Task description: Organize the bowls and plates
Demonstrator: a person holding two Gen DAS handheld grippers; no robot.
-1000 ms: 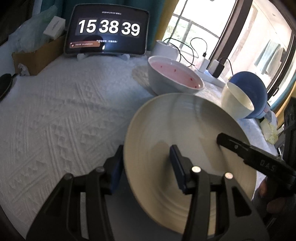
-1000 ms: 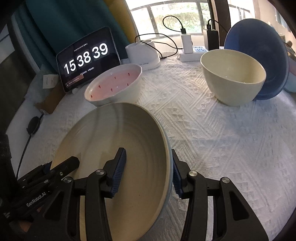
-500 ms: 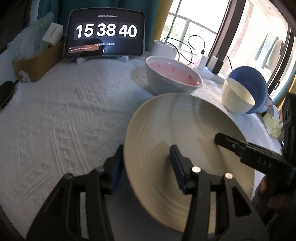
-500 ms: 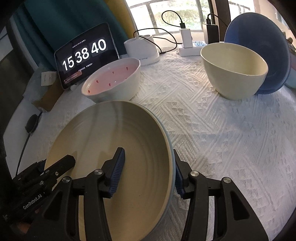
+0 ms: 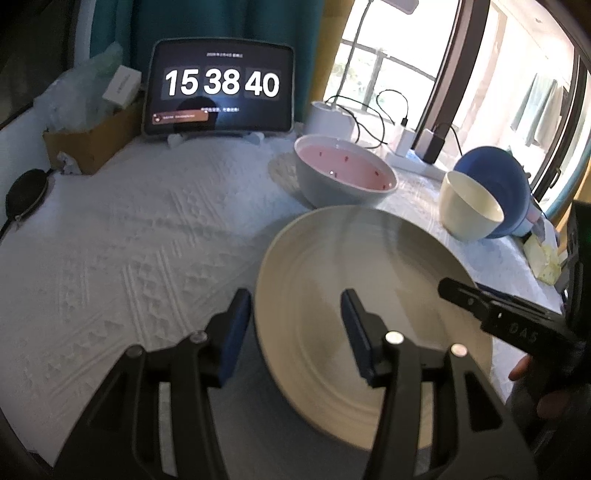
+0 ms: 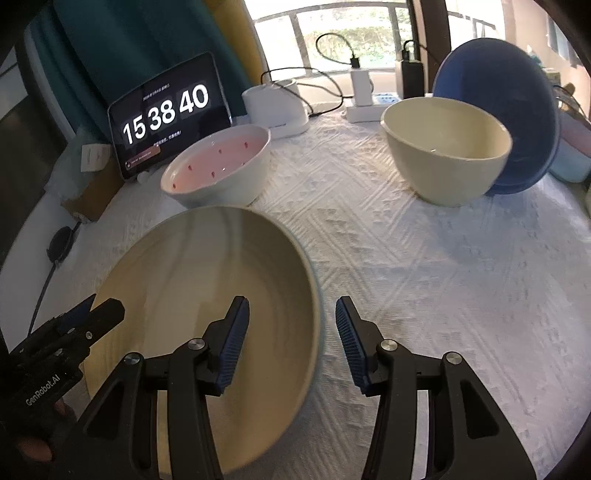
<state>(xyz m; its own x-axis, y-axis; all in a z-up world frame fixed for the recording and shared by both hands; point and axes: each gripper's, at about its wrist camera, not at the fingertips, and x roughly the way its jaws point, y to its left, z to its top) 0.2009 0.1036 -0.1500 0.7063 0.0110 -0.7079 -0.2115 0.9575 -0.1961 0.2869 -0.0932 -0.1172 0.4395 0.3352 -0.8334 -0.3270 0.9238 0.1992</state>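
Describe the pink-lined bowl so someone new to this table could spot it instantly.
Start at the tablet clock propped at the back of the white textured cloth. Just in front of it, to its right, sits the pink-lined bowl, beyond the big cream plate. Unlike the plain cream bowl leaning on a blue bowl, its inside is pink with small red marks.

Home room: cloth-covered table (image 6: 424, 280) by window (image 6: 332, 33), curtain (image 6: 122, 48), tablet clock (image 6: 166, 114).

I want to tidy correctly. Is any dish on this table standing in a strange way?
Yes. The blue plate stands almost on its edge behind the cream bowl, leaning against it instead of lying flat. It might slide if the bowl is moved.
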